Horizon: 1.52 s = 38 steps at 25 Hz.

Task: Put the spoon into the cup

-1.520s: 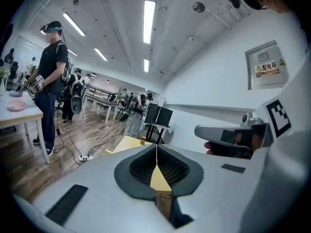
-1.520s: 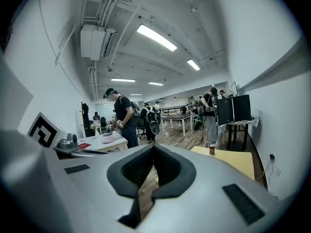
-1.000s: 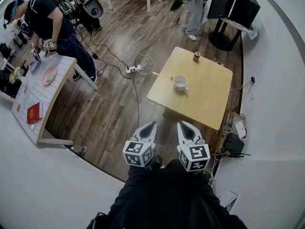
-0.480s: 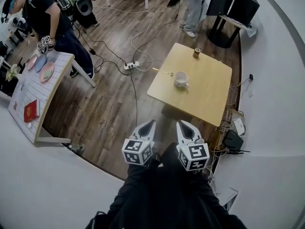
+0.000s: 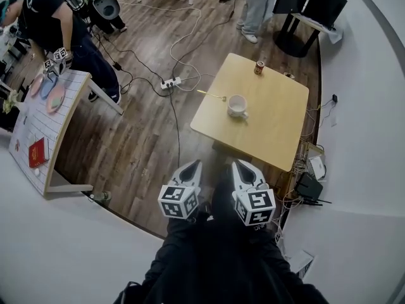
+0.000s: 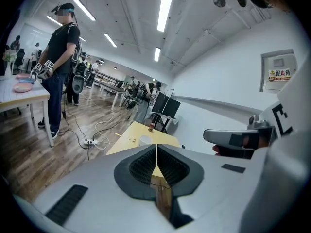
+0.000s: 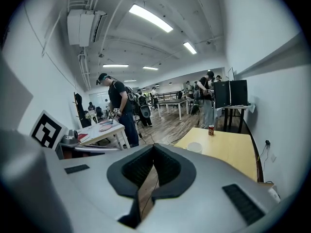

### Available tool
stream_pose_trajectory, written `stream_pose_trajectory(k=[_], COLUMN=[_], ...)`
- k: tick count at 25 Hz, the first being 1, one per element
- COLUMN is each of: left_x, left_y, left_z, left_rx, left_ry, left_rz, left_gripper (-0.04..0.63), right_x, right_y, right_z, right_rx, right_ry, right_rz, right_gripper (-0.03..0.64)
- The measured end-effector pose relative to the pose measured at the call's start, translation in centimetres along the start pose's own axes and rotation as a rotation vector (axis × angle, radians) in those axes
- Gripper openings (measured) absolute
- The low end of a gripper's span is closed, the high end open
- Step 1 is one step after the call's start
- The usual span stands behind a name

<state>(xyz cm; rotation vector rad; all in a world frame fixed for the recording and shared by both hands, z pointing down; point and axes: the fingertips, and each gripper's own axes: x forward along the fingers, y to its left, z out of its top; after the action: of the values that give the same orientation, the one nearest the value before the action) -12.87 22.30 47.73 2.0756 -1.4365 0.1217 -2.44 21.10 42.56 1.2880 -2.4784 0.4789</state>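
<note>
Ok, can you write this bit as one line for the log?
phase: not started | left tool: shut, empty | right tool: shut, empty | spoon: on table beside cup | tools: short of table

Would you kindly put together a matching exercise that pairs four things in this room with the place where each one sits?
Things:
1. white ceramic cup
2. thin golden spoon
3. small brown can
4. white power strip

Places:
A. on the wooden floor, off the table
B. standing by the far edge of the square yellow wooden table
C. standing further in on the table, just right of the spoon
D. lying at the table's left edge

Pairs: 1-C, 2-D, 3-B, 4-A
</note>
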Motion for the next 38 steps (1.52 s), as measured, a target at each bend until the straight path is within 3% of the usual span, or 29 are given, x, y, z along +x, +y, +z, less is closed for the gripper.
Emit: stream_pose_trajectory(k=[6, 13, 21, 29, 38], left_x=[6.7, 16.4, 24.7, 29.1, 31.0], left_y=[1.0, 0.3, -0.5, -0.9, 1.2], left_z=[3.8, 8.6, 10.8, 11.4, 10.1], left_rx=[0.019, 0.045, 0.049, 0.087, 0.045], left_ry=[0.001, 0.013, 0.056, 0.102, 0.152], left_rz=[0.024, 0.007, 0.005, 0.013, 0.038], left_gripper=[0.035, 0.035, 0.035, 0.035, 0.035], right_x=[4.9, 10.1, 14.3, 17.0, 18.9], right_y=[-4.6, -13.1, -20.7, -25.3, -25.8], right_z=[3.1, 6.5, 8.3, 8.9, 7.3], right_rx=[0.006, 0.03, 0.06, 0.094, 0.115], right_ry=[-0.02, -0.023, 0.01, 0.027, 0.085], right_rz=[0.021, -0.005, -0.011, -0.018, -0.002], right_gripper=[0.021, 0.021, 0.021, 0.021, 0.021])
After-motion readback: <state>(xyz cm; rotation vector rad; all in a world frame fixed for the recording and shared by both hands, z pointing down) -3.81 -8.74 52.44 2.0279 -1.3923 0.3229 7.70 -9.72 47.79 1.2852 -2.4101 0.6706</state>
